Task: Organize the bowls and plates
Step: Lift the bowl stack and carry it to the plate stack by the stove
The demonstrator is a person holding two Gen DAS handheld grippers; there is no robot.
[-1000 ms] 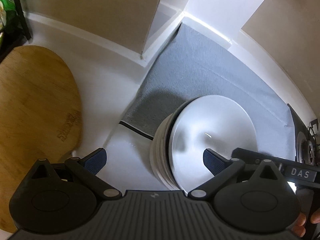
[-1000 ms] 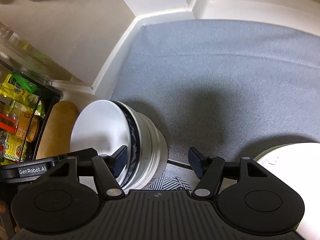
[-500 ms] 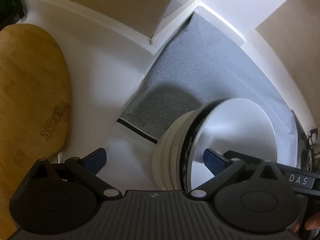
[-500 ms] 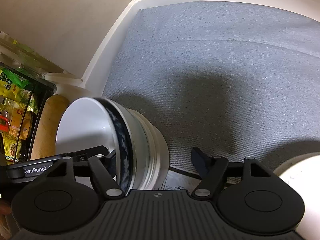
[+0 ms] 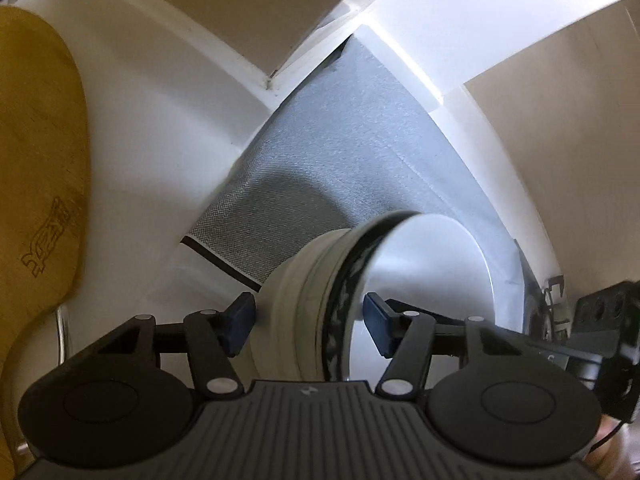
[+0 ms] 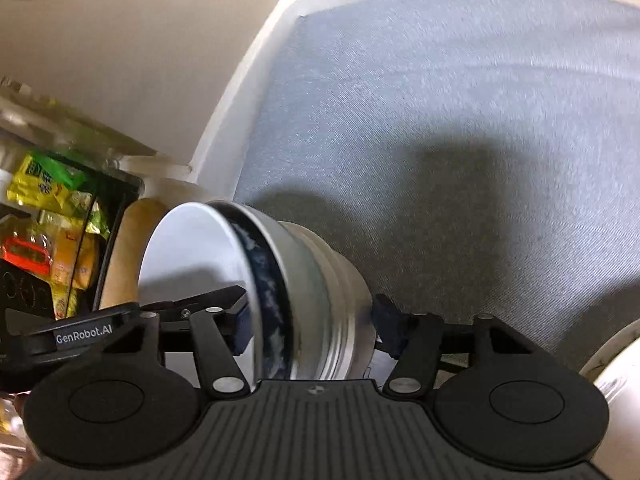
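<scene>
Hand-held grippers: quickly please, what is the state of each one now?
Left hand-held gripper: closing around the stack of bowls; contact cannot be told.
Right hand-held gripper: closing around the same stack; contact cannot be told.

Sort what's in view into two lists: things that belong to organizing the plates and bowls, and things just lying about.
Part of the job:
- stack of bowls, tipped on its side
- left hand-held gripper, closing around the stack
- right hand-held gripper, closing around the stack
- white dish

Lying about:
- wooden cutting board
- snack packets
- grey mat
</scene>
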